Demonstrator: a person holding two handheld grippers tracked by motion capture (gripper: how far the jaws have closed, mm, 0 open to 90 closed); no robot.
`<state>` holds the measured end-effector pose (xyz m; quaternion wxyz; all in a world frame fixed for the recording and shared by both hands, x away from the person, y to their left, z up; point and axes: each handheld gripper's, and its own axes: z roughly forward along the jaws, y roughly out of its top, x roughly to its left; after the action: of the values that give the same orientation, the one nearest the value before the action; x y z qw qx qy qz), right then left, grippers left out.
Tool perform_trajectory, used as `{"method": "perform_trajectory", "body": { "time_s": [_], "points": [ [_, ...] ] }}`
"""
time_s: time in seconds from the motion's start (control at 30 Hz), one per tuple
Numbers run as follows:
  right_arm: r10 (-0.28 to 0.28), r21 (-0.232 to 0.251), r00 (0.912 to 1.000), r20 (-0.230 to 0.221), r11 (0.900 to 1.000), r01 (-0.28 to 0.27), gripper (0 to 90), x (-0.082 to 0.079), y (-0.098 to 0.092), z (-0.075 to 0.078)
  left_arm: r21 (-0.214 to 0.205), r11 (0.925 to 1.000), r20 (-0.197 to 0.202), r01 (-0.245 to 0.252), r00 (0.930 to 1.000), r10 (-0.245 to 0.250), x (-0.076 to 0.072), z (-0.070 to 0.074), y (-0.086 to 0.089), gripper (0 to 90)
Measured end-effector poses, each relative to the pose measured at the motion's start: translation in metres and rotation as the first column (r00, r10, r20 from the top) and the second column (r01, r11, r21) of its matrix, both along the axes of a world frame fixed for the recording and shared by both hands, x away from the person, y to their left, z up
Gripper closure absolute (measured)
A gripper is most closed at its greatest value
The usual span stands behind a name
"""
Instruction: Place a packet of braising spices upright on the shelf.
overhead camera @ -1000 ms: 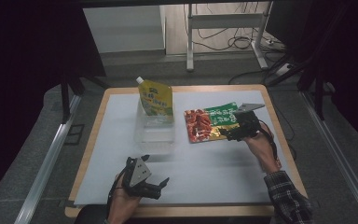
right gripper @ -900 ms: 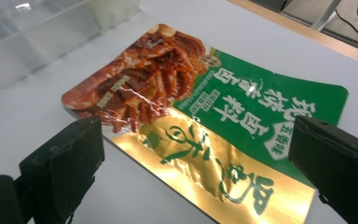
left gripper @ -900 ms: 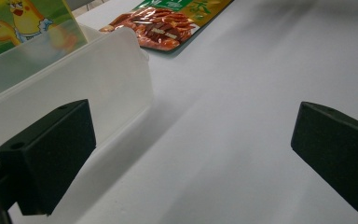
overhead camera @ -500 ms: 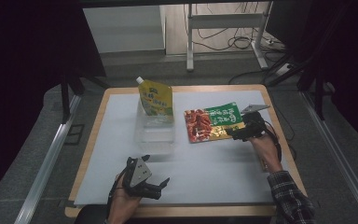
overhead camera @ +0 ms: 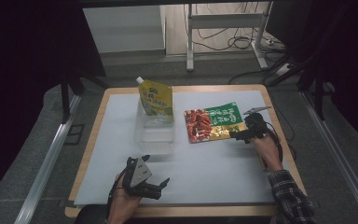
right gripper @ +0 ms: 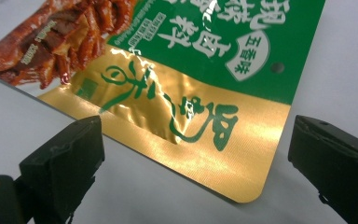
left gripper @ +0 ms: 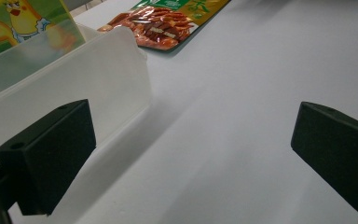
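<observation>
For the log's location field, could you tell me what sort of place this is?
Probably a lab recording bench: a wooden table under a white sheet, metal frame legs with loose cables on the floor behind, dark surroundings.

The left tongs [overhead camera: 161, 184], at the lower left of the high view, are black with a pale grey three-cornered plate on top that bears small dark holes. Their jaws are blocky, matte black, with a small round hole in one. The right tongs [overhead camera: 235, 135], at centre right, are also black under a grey plate, trailing a thin dark cable. The right forearm wears a dark plaid sleeve [overhead camera: 291, 198].
</observation>
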<state>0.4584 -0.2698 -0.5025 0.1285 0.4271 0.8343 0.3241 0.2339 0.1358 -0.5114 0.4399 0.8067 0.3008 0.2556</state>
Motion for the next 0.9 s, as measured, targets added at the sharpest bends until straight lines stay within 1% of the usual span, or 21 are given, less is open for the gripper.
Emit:
{"method": "perform_trajectory", "body": {
  "time_s": [0.03,0.07,0.13,0.17,0.37,0.53,0.6,0.7,0.8,0.87,0.9],
  "points": [
    [-0.003,-0.002,1.0000,-0.004,1.0000,0.003,3.5,0.000,0.000,-0.001,-0.001,1.0000,0.000,0.000,1.0000,0.000,0.000,0.000,0.000,0.0],
    [-0.013,-0.005,0.9997,-0.022,0.9999,0.013,3.5,0.001,-0.001,-0.002,-0.001,1.0000,0.000,0.001,1.0000,-0.001,0.000,0.000,0.000,0.0],
    [-0.020,0.002,0.9991,-0.037,0.9998,0.020,3.5,0.002,-0.002,-0.004,-0.001,1.0000,0.000,0.002,1.0000,-0.002,0.000,0.000,0.000,0.0],
    [-0.032,0.005,0.9985,-0.045,0.9995,0.032,3.5,0.003,-0.002,-0.005,0.000,1.0000,0.000,0.002,1.0000,-0.002,0.000,0.000,0.000,0.0],
    [-0.043,0.011,0.9947,-0.093,0.9989,0.045,3.8,0.006,-0.003,-0.011,0.000,1.0000,0.001,0.003,1.0000,-0.003,0.000,0.000,0.000,0.0],
    [-0.038,0.039,0.9940,-0.103,0.9984,0.042,3.6,0.006,-0.004,-0.011,0.002,1.0000,0.002,0.005,1.0000,-0.005,0.000,0.000,0.000,0.0],
    [-0.025,0.066,0.9933,-0.113,0.9973,0.032,3.5,0.006,-0.004,-0.010,0.002,1.0000,0.002,0.005,1.0000,-0.005,0.000,0.000,0.000,0.0],
    [-0.016,0.092,0.9921,-0.124,0.9954,0.027,3.7,0.006,-0.003,-0.010,0.003,1.0000,0.003,0.005,1.0000,-0.005,0.000,0.000,-0.001,0.0],
    [-0.001,0.109,0.9924,-0.123,0.9939,0.014,4.5,0.006,-0.001,-0.009,0.003,1.0000,0.003,0.005,1.0000,-0.005,0.000,0.000,-0.001,0.0],
    [0.013,0.110,0.9930,-0.117,0.9939,0.000,5.1,0.006,0.001,-0.008,0.004,1.0000,0.004,0.005,1.0000,-0.005,0.000,0.000,0.000,0.0],
    [0.018,0.120,0.9936,-0.111,0.9928,-0.004,5.2,0.005,0.003,-0.007,0.004,1.0000,0.004,0.006,1.0000,-0.006,0.000,0.000,-0.001,0.0]
  ]
}}
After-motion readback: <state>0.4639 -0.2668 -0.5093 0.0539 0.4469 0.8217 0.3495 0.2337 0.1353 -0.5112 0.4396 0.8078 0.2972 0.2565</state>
